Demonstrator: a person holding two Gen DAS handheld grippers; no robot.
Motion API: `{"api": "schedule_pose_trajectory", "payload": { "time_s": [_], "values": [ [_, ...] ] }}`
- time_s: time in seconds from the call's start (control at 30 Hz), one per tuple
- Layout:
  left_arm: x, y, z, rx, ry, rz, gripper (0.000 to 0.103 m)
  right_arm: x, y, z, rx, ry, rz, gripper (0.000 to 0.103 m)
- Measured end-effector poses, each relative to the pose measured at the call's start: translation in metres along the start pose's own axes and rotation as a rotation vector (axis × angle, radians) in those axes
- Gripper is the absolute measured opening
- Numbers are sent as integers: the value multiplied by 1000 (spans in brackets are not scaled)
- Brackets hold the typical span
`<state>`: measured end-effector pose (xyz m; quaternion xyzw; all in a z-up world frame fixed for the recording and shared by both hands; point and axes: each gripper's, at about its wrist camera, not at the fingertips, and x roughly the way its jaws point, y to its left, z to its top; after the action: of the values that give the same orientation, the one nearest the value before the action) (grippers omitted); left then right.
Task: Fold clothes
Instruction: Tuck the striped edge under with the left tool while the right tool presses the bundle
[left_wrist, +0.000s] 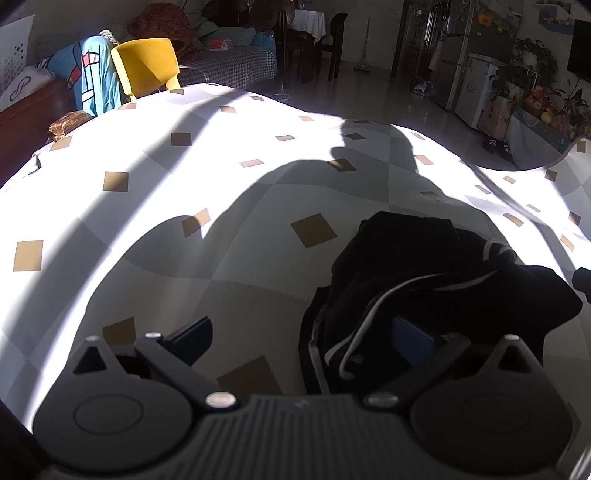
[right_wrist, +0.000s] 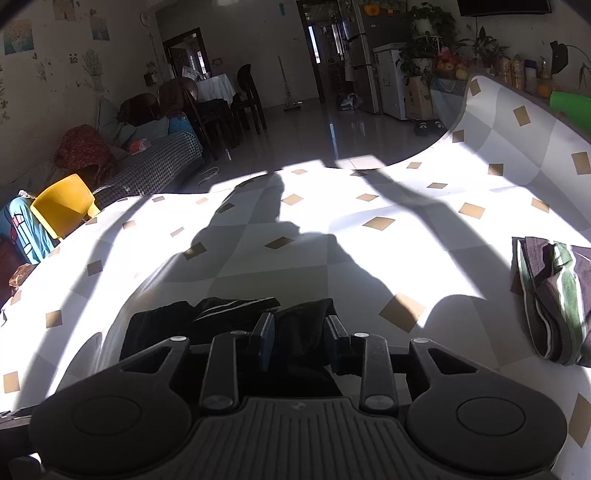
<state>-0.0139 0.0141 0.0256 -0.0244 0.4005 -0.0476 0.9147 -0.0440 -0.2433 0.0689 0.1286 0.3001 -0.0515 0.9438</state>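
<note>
Though nearby, folded striped garment apart.

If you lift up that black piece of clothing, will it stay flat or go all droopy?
Probably droopy: the black garment already lies bunched in soft folds on the tablecloth. It likely won't roll or break. It looks thick, so maybe slightly heavy.

A crumpled black garment with white stripes lies on the tablecloth.

No text, label, brand or number is legible anywhere.
</note>
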Motion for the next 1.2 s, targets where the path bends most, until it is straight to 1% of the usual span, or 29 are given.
{"api": "schedule_pose_trajectory", "payload": {
  "time_s": [0.13,0.23,0.33,0.43,0.5,0.57,0.67,0.87,1.2],
  "values": [
    [0,-9,-9,37,24,-48,103,-3,4,1,-5,-20,87,40],
    [3,-16,-18,57,48,-70,103,-1,13,0,-40,-42,94,43],
    [7,-24,-22,86,47,-80,103,4,19,0,-74,-65,89,45],
    [12,-29,-23,97,45,-88,103,19,22,-3,-97,-44,50,46],
    [16,-32,-24,99,43,-99,103,33,20,-7,-102,-4,17,46],
    [23,-34,-24,102,55,-100,103,48,15,-11,-83,46,7,46],
    [34,-34,-26,93,80,-95,103,62,10,-17,-56,92,17,46],
    [52,-21,-27,31,138,-78,103,75,12,-27,-67,136,20,47],
    [55,-20,-29,53,131,-16,103,81,19,-40,-149,175,-6,48]
  ]
}}
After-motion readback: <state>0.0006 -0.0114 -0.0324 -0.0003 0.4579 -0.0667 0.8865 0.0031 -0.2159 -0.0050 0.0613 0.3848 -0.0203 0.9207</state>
